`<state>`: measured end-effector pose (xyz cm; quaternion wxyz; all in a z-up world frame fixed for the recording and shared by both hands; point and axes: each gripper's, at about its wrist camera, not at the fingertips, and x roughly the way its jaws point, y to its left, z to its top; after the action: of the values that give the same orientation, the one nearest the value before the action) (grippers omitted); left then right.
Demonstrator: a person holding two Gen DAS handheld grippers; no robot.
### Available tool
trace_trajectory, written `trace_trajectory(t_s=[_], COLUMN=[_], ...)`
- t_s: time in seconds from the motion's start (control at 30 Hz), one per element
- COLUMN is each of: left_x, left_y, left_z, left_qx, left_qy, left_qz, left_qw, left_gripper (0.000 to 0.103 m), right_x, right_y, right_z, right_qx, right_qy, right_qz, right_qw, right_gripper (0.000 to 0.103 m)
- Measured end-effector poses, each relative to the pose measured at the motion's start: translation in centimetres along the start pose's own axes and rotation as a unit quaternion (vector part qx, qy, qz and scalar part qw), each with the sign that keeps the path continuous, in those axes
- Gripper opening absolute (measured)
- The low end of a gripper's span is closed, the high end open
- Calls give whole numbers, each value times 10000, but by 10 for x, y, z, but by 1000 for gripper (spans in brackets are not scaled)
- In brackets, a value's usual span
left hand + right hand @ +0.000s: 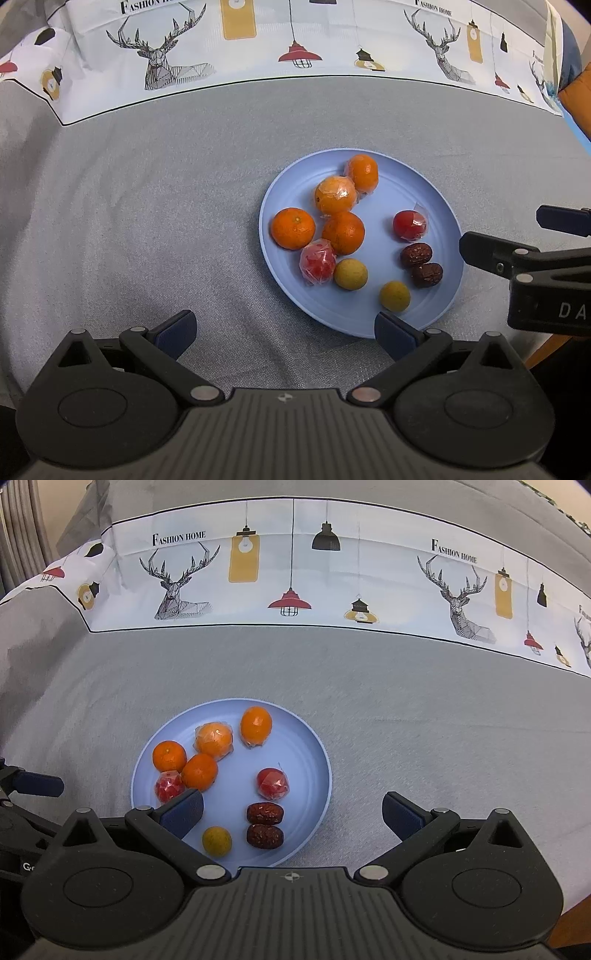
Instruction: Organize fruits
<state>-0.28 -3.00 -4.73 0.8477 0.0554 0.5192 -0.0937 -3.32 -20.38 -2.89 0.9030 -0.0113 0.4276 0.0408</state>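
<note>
Left gripper (284, 334): jaws spread wide, nothing between them; blue ribbed pads on black linkage arms. Its right pad overlaps the near rim of the plate (448, 206) in the left wrist view.

Right gripper (291, 812): jaws likewise spread wide and empty. Its left pad sits over the plate's near-left portion; its right pad is over bare cloth, just beyond the plate's right rim.

The plate is round, pale blue, smooth with faint concentric rings, and lies on a grey woven tablecloth (147, 221) covering the table.

All fruit lies on the plate, ahead of both grippers. Nearest: two small yellow-green round fruits (395, 296), matte-skinned, and two dark brown wrinkled dates (426, 275), side by side and touching. Mid-plate: two red round fruits in crinkled clear wrap, one (317, 262) at the left against an orange, one (409, 225) at the right standing apart. Farther: four oranges (293, 228) in a cluster on the left half, the two farthest wrapped in clear film, glossy.

Beyond the plate, the cloth has a white printed border (258, 44) with line-drawn deer, hanging lamps and the words "FASHION HOME".
</note>
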Motion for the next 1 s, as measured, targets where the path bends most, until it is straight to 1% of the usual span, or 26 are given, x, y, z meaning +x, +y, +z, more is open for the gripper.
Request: trace_trajectory(t_s=[0.23, 0.6, 0.93, 1.0], left_x=[1, -1, -4, -5], left_y=[1, 3, 3, 3], left_z=[0, 0, 2, 4], left_qx=[-8, -24, -41, -14], left_qy=[13, -16, -83, -114], left_qz=[13, -70, -227, -313], left_qw=[10000, 10000, 9997, 9994], left_gripper=[102, 102, 102, 102], right_x=[1, 1, 0, 0], right_y=[0, 0, -2, -3], right_z=[0, 0, 3, 4], right_qx=[-4, 11, 86, 113], right_qy=[14, 13, -38, -49], right_qz=[-2, -7, 28, 53], right_qw=[10000, 10000, 10000, 9999], right_gripper=[102, 102, 102, 102])
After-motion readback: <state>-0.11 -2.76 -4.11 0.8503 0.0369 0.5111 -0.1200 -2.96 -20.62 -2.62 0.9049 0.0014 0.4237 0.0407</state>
